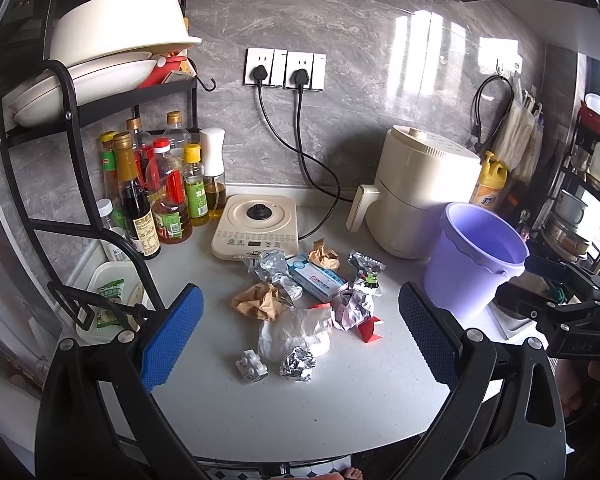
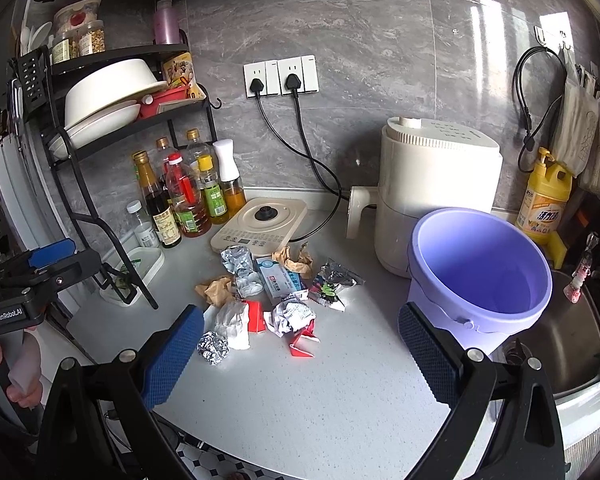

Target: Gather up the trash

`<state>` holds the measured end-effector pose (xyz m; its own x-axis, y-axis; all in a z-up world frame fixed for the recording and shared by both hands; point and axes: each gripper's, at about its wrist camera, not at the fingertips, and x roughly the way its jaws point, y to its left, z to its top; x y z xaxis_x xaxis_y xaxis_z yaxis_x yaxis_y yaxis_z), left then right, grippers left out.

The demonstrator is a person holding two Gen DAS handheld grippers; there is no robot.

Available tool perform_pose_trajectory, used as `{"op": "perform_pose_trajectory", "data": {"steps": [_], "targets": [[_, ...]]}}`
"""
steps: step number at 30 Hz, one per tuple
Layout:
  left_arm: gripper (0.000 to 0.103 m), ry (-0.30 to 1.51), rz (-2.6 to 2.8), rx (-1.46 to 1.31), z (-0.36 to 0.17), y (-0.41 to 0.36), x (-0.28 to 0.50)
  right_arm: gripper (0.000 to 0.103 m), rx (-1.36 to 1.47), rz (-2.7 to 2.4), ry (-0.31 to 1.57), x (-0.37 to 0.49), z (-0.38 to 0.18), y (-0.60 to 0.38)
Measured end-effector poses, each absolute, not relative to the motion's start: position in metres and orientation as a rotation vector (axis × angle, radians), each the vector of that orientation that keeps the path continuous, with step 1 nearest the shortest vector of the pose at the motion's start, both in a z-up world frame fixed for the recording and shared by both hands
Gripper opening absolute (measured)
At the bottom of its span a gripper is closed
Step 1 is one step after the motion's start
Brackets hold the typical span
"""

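The trash lies heaped in the middle of the tabletop (image 1: pixel 340 400), in front of the cooker (image 1: pixel 256 226), likely so that either tool can reach it and the bucket (image 2: pixel 480 276) at the right can take it in one short carry.

The left tool (image 1: pixel 300 336) hangs released, pads wide apart and gripping nothing, above the near edge of the heap. Between its pads and just ahead lie a white block (image 1: pixel 252 366), a foil ball (image 1: pixel 298 364) and a white wad (image 1: pixel 294 332); brown paper (image 1: pixel 258 302), more foil (image 1: pixel 270 266), a blue box (image 1: pixel 318 280) and a snack wrapper (image 1: pixel 366 272) sit farther back.

The right tool (image 2: pixel 300 354) is likewise released and empty. From its view the foil ball (image 2: pixel 213 347) lies just beside its left pad, the red scrap (image 2: pixel 302 346) nearly centred ahead, the bucket touching nothing but standing close behind its right pad.

The bucket appears empty, so I judge collection has not begun; the foil ball looks the nearest pick.
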<state>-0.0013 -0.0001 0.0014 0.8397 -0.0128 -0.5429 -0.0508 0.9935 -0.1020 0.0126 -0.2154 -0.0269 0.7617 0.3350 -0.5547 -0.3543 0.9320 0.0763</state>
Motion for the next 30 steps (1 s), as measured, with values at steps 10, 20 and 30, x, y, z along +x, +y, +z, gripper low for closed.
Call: {"op": "perform_pose_trajectory", "data": {"steps": [10, 20, 30], "targets": [[0.097, 0.576, 0.022, -0.118, -0.002, 0.001, 0.003, 0.095, -0.039, 0.378, 0.599, 0.013, -0.028, -0.214], [0.097, 0.578, 0.023, -0.12, -0.005, 0.001, 0.001, 0.095, -0.04, 0.378, 0.599, 0.014, -0.029, -0.214], [0.097, 0.578, 0.051, -0.154, -0.01, -0.01, -0.001, 0.095, -0.068, 0.382, 0.578, 0.018, -0.025, -0.233]]}}
